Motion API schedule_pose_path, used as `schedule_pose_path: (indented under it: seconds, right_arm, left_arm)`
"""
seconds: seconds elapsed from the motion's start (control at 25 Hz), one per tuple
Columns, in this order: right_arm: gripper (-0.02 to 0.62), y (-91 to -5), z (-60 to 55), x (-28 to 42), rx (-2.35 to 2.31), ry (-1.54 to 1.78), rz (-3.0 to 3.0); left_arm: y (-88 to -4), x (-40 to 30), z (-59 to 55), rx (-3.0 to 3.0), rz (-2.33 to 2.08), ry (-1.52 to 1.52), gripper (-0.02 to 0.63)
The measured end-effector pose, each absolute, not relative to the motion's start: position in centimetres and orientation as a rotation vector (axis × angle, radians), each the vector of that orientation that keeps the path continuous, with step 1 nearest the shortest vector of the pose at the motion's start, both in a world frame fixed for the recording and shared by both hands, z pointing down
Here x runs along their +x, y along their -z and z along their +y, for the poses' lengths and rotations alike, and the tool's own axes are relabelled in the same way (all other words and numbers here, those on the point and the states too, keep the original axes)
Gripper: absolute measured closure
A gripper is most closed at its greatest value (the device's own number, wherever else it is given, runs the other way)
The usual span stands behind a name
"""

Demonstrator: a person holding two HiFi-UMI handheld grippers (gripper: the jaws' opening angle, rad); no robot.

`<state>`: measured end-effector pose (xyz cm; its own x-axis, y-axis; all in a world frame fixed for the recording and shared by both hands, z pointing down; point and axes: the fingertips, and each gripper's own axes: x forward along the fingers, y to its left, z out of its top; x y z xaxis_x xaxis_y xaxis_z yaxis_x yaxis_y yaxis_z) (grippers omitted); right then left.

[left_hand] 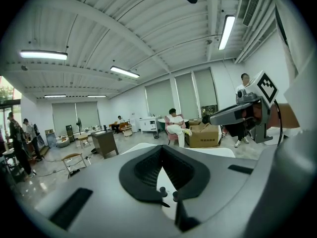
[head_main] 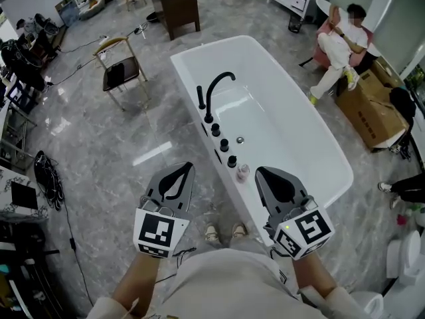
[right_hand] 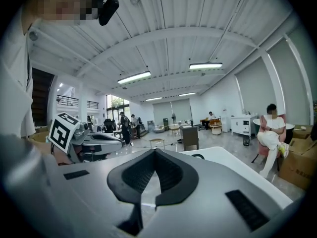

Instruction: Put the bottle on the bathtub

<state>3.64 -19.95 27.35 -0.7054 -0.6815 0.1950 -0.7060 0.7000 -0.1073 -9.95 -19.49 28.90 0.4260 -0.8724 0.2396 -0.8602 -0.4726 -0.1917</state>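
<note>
A small pink bottle (head_main: 243, 172) stands upright on the near rim of the white bathtub (head_main: 184, 72), just past the row of black knobs (head_main: 224, 144) and the black faucet (head_main: 214, 95). My left gripper (head_main: 186, 169) is held over the floor to the left of the bottle, jaws together and empty. To the bottle's right, my right gripper (head_main: 261, 172) is shut with nothing in it. Neither touches the bottle. In the left gripper view the closed jaws (left_hand: 162, 148) point at the tub (left_hand: 213, 151); in the right gripper view the shut jaws (right_hand: 155, 151) do the same.
A wooden chair (head_main: 120, 72) stands left of the tub and a dark cabinet (head_main: 178, 6) behind it. A person sits on a pink seat (head_main: 340, 42) beside a cardboard box (head_main: 372, 108). Cables (head_main: 46, 177) lie on the floor at left. My shoes (head_main: 224, 232) stand beside the tub.
</note>
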Motion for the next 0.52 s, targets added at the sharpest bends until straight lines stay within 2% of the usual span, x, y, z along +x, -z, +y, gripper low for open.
schedule_pose_path:
  seconds: [0.52]
  right_arm:
    - [0.566,-25.9,-20.5,4.4,1.186,-0.247,-2.772]
  left_arm:
    - [-28.4,-10.0,-19.6,-2.666,1.567,0.45,0.588]
